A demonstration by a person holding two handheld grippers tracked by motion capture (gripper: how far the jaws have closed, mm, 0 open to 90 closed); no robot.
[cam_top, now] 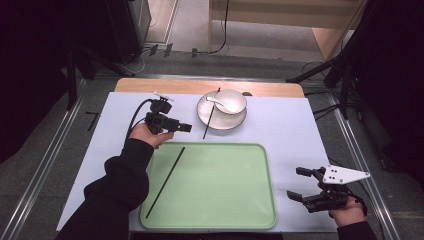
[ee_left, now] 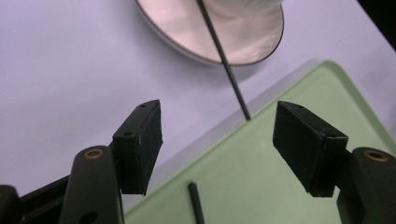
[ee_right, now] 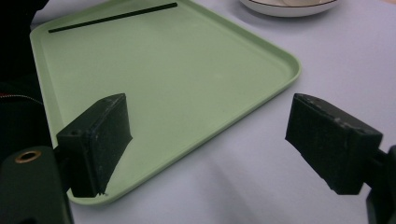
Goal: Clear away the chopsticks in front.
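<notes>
The left gripper (ee_left: pixel 217 140) fills the foreground of its own view with both black jaws standing well apart and nothing between them. Beyond them, the free end of a black chopstick (ee_left: pixel 224 60) hangs just above the near rim of the green tray (ee_left: pixel 299 154). This second chopstick leans across the white plate (ee_left: pixel 187 32), its upper part resting against the bowl (cam_top: pixel 229 101) that stands on the plate. A white spoon (cam_top: pixel 216 102) lies in the bowl.

In the high view, the left gripper (cam_top: pixel 184 127) sits on the lilac mat (cam_top: pixel 300 125), just left of the chopstick's lower end (cam_top: pixel 207 127). The first chopstick (cam_top: pixel 166 179) already lies flat along the left side of the tray. The right gripper (cam_top: pixel 299 184) hovers at the tray's right edge, jaws apart and empty.

Handling assessment: the leaning chopstick appears thin, rigid, light and smooth. A thin smooth rod is likely to roll or pivot between flat pads unless gripped squarely across its width. The recommended grip point is the lower section, clear of the plate rim, where both pads can close without striking ceramic. The plate and bowl are probably fragile and could shift if the stick is levered against them; lift the stick away along its own line. The spoon may be disturbed if the upper end sweeps sideways.
</notes>
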